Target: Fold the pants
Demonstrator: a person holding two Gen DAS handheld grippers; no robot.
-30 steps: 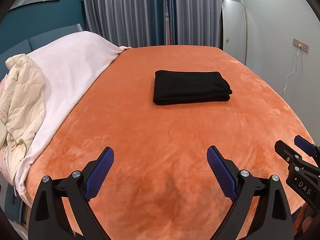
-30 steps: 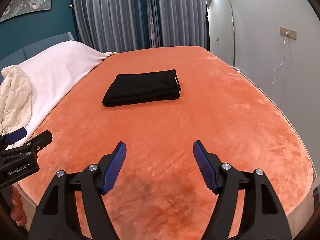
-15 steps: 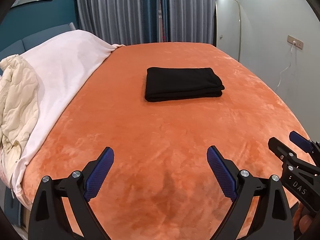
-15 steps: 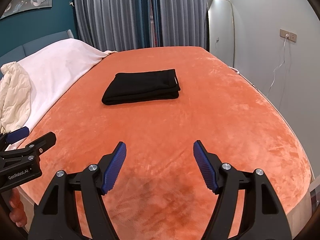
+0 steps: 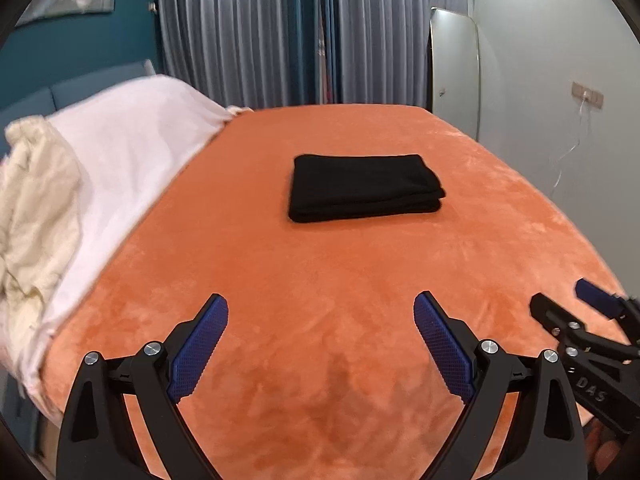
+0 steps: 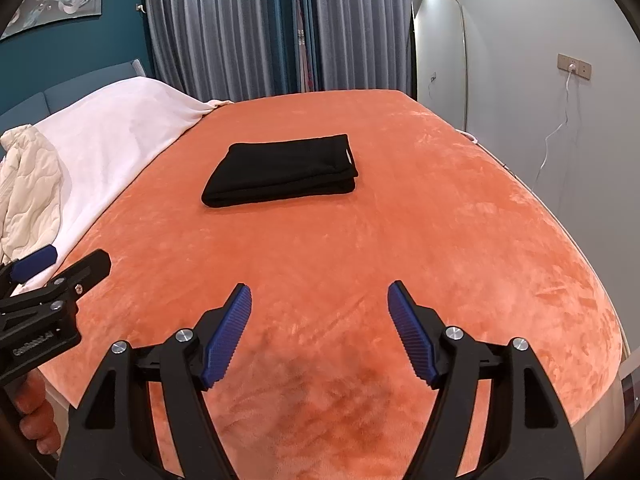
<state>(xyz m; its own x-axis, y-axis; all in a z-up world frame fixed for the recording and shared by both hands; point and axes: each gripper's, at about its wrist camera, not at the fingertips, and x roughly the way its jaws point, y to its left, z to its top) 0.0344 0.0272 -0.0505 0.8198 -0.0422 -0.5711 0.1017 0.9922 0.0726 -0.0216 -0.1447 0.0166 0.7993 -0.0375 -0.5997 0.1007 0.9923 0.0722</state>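
The black pants (image 5: 362, 188) lie folded in a flat rectangular stack in the middle of the orange bed cover (image 5: 320, 272); they also show in the right wrist view (image 6: 282, 170). My left gripper (image 5: 320, 312) is open and empty, low over the near part of the bed, well short of the pants. My right gripper (image 6: 320, 300) is open and empty, also near the front edge. Each gripper shows at the side of the other's view, the right one (image 5: 576, 316) and the left one (image 6: 60, 260).
A white blanket (image 5: 120, 148) and a cream quilted jacket (image 5: 36, 208) lie at the left side of the bed. Curtains (image 5: 304, 32) hang behind. A tall mirror (image 6: 440, 60) and a wall socket with a cable (image 6: 572, 68) are on the right.
Both grippers have drawn back and risen a little from the pants, so the bed looks farther away. The pants have not moved. Both grippers stay open.
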